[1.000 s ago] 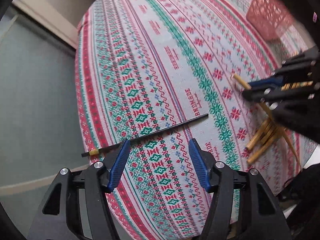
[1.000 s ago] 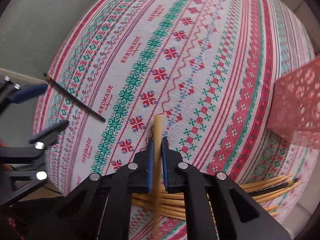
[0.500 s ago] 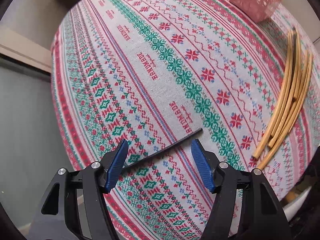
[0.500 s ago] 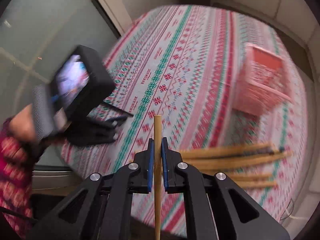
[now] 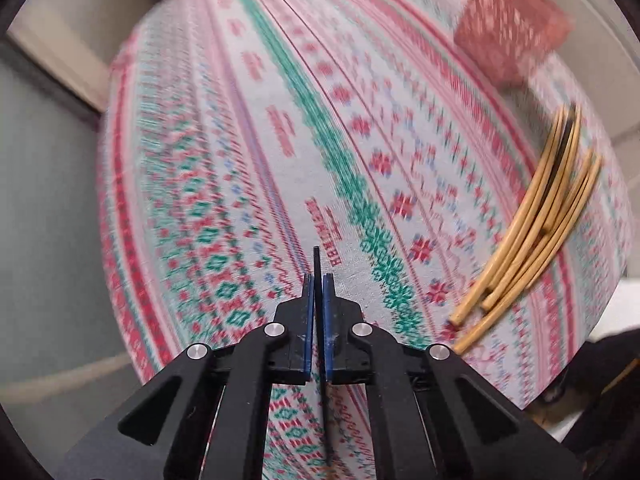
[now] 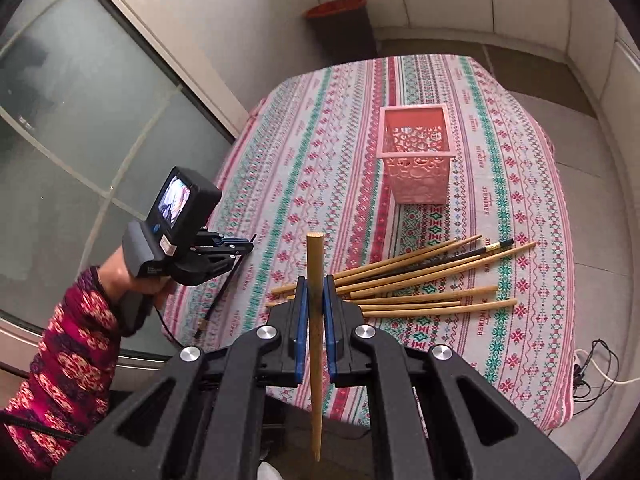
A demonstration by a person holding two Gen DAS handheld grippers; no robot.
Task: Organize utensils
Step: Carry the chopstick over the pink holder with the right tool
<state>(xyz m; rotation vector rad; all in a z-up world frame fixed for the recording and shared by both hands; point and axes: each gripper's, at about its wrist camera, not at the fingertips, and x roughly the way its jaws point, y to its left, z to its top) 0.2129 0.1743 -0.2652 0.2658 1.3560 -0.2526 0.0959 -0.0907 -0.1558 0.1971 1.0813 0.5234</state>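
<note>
My left gripper point(image 5: 317, 280) is shut on a thin black chopstick point(image 5: 317, 264) and holds it above the patterned tablecloth point(image 5: 248, 128). It also shows in the right wrist view point(image 6: 244, 246) at the table's left edge. My right gripper point(image 6: 314, 284) is shut on a bamboo chopstick point(image 6: 314, 264), held high above the table. A pile of bamboo chopsticks point(image 6: 416, 280) with one black one point(image 6: 486, 249) lies on the cloth; the pile also shows in the left wrist view point(image 5: 536, 220). A pink openwork basket point(image 6: 416, 156) stands upright beyond the pile.
The table's edges fall away on all sides to a tiled floor. A glass door point(image 6: 72, 112) is to the left. A dark bin point(image 6: 344, 28) stands beyond the table. Cables point(image 6: 596, 368) lie on the floor at right.
My left gripper has shut on the black chopstick and lifted it off the cloth. My right gripper has risen higher with its bamboo chopstick.
</note>
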